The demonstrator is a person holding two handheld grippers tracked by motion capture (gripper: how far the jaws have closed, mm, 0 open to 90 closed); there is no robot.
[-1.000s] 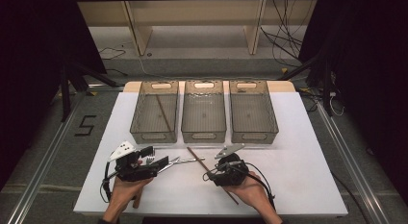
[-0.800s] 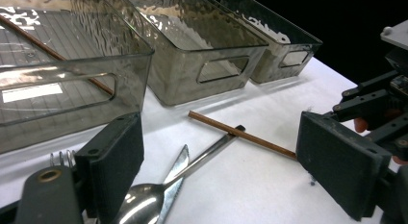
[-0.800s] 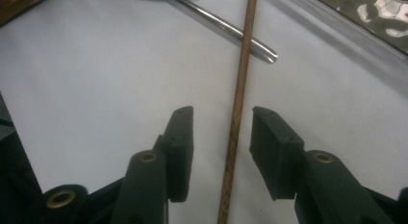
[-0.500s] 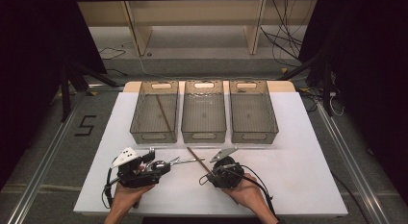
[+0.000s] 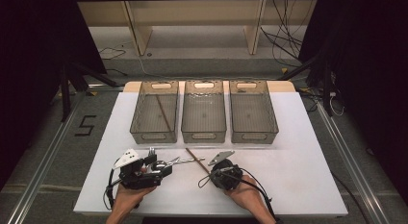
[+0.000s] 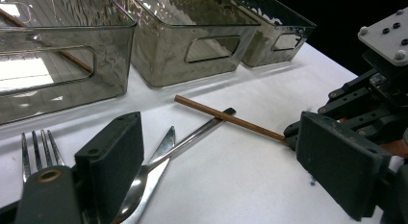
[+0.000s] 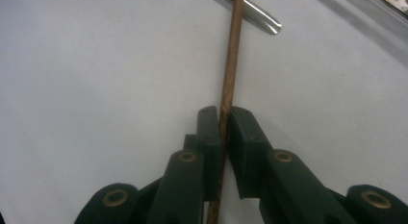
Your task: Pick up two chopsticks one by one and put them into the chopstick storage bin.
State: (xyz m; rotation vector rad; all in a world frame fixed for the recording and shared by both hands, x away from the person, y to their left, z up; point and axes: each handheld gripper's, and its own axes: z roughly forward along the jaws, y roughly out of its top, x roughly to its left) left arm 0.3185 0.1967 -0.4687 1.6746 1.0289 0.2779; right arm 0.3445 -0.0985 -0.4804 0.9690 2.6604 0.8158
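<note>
A thin brown chopstick (image 7: 230, 65) lies on the white table (image 5: 298, 185) in front of the bins. My right gripper (image 7: 223, 125) is shut on it; its jaws have just been closing, and the pads now press on the stick from both sides. In the high view the right gripper (image 5: 211, 172) holds the chopstick (image 5: 195, 156) at its near end. My left gripper (image 6: 226, 171) stands wide open low over the table, with a knife (image 6: 161, 154) and a spoon handle (image 6: 202, 130) between its jaws and a fork (image 6: 38, 147) outside its left jaw. From above, the left gripper (image 5: 166, 168) sits at the front left.
Three clear grey bins stand side by side behind the cutlery: the left bin (image 5: 142, 113) holds another chopstick (image 5: 163, 112), with the middle bin (image 5: 203, 132) and the right bin (image 5: 253, 132) beside it. A steel utensil end (image 7: 262, 17) lies under the held chopstick.
The right gripper's jaws have closed onto the chopstick. Both hands have stayed nearly where they were.
</note>
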